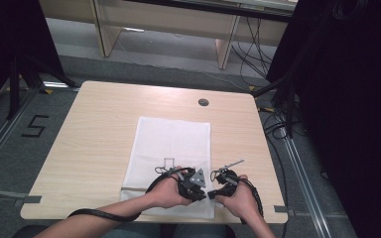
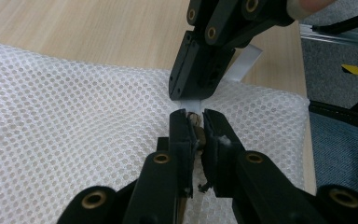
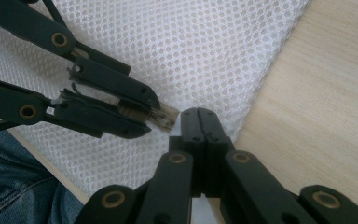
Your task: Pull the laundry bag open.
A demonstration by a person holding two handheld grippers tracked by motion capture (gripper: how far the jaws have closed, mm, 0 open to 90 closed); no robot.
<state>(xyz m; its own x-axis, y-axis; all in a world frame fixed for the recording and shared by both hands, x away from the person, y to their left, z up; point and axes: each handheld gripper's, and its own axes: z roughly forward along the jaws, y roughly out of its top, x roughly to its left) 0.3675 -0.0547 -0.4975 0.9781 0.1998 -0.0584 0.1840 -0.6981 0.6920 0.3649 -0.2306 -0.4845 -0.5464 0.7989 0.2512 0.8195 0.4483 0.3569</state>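
Note:
A white mesh bag (image 1: 171, 144) lies flat on the wooden table (image 1: 94, 139). Both grippers meet at its near right corner. My left gripper (image 1: 204, 193) (image 2: 195, 119) is shut on a small brown-and-metal zipper pull (image 2: 195, 121) (image 3: 165, 116) at the bag's edge. Tip to tip against it, my right gripper (image 1: 214, 192) (image 3: 199, 114) is shut on a white fabric tab (image 2: 248, 60) that sticks out of the same corner. In the left gripper view the right gripper (image 2: 189, 95) comes down from the top. In the right gripper view the left gripper (image 3: 151, 114) reaches in from the left.
The table's front edge runs just under both hands, with the person's jeans (image 3: 9, 186) below it. A round cable hole (image 1: 203, 102) sits at the table's far side. Cables and dark stands (image 1: 283, 99) crowd the floor to the right.

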